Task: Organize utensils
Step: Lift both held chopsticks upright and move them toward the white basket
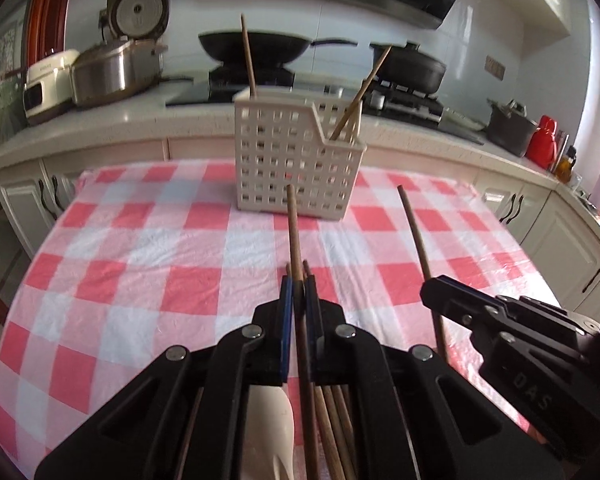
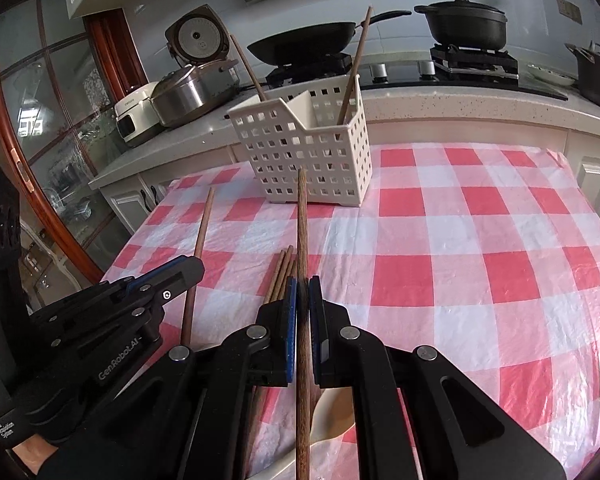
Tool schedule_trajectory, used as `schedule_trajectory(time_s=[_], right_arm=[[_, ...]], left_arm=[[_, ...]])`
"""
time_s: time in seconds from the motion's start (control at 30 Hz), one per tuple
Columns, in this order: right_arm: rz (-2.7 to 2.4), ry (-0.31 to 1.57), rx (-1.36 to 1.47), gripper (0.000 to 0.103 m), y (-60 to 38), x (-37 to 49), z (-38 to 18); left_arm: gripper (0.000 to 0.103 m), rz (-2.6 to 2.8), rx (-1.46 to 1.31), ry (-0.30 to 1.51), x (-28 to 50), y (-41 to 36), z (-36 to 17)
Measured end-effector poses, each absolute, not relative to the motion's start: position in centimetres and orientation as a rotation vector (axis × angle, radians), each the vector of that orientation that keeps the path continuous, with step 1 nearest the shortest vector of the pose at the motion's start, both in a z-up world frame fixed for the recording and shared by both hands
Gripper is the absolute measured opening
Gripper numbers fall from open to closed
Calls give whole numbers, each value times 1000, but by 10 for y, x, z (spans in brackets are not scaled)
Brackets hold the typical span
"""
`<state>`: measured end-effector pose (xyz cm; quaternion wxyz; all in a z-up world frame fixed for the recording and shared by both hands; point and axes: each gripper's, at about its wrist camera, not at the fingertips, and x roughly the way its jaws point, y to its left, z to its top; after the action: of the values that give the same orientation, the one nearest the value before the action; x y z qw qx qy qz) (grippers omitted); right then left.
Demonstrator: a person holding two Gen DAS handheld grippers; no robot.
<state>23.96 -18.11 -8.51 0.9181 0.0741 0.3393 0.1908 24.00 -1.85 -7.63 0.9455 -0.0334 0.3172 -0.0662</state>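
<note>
Red-white checked tablecloth (image 1: 140, 280), cream basket (image 1: 284, 152)

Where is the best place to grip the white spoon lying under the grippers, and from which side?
Probably the white spoon by its narrow handle, from above, jaws across it. It lies flat on the tablecloth beside loose chopsticks, its bowl too wide.

Ahead of you, open checked tablecloth (image 1: 148, 264) runs clear to the white slotted basket (image 1: 296, 160), the one upright obstacle on the table, with two chopsticks (image 1: 247, 52) leaning out above its rim. Wide bare cloth lies to its right in the right wrist view and to its left in the left wrist view. Between your two grippers the gap is narrow: the left gripper (image 1: 299, 292) and right gripper (image 2: 302, 292) sit close side by side. Loose chopsticks (image 2: 280, 276) and a pale spoon (image 2: 332, 420) lie on the cloth directly beneath them
</note>
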Motion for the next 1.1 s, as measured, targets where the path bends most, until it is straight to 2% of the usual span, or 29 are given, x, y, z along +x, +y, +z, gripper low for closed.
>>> schedule_trajectory(time_s=[0.47,1.1], right_arm=[[401,585,120,7,-171,216,-44],[397,503,107,7,-173,195,-20]], left_arm=[[6,-148,-58,506,198,-11,-28],[6,-131,-7,406,170,-19,-7]])
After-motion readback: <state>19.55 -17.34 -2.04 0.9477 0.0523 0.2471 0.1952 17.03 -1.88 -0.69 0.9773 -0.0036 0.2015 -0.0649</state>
